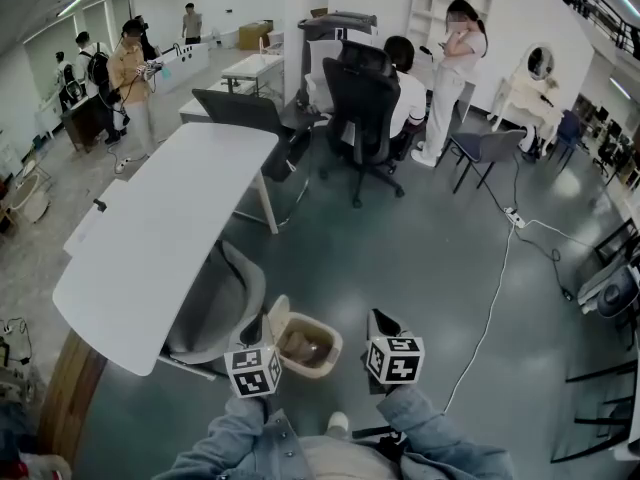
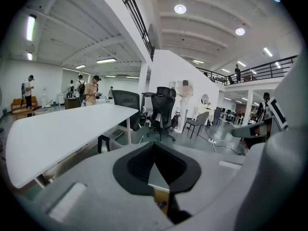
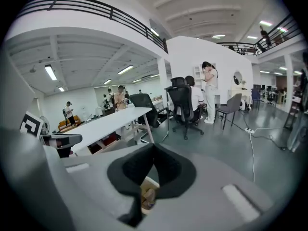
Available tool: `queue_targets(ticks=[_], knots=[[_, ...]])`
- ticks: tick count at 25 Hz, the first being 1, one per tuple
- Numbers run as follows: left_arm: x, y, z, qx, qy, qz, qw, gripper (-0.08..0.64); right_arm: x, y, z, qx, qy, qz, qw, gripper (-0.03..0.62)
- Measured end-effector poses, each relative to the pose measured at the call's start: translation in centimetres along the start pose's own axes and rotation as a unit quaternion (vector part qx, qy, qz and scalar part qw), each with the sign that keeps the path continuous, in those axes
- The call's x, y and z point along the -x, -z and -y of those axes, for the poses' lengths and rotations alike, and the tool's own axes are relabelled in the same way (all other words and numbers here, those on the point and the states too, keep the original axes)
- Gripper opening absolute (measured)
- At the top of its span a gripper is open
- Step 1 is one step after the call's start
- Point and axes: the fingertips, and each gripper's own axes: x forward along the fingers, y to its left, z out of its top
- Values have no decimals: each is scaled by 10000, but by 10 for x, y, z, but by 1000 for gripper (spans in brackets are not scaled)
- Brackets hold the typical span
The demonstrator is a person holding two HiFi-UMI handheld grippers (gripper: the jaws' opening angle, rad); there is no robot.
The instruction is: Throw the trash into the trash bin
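A beige trash bin [image 1: 330,336] stands on the floor just ahead of me, with brown crumpled trash [image 1: 300,346] lying inside it. Both grippers are held up above and near the bin's sides. My left gripper [image 1: 253,330] is at the bin's left edge; its jaws [image 2: 154,144] meet at the tips with nothing between them. On the bin's right, my right gripper [image 1: 379,320] is shut too, its jaws [image 3: 153,146] empty. Below the closed tips, both gripper views show a sliver of the bin [image 2: 160,200] and the trash [image 3: 147,196].
A long white table [image 1: 170,228] runs along the left, with a grey chair [image 1: 215,303] tucked under it beside the bin. Black office chairs [image 1: 360,98] and a seated person [image 1: 408,78] are farther ahead. A white cable [image 1: 490,308] crosses the floor on the right.
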Motion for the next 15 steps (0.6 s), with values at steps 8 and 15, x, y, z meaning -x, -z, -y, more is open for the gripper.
queue_targets(ticks=[8, 15], knots=[[4, -13, 2, -6, -43, 135, 9999, 9, 11, 1, 14, -78, 195, 38, 9998, 3], [1, -12, -5, -19, -48, 152, 9999, 9, 8, 5, 12, 160, 296, -20, 9994, 3]])
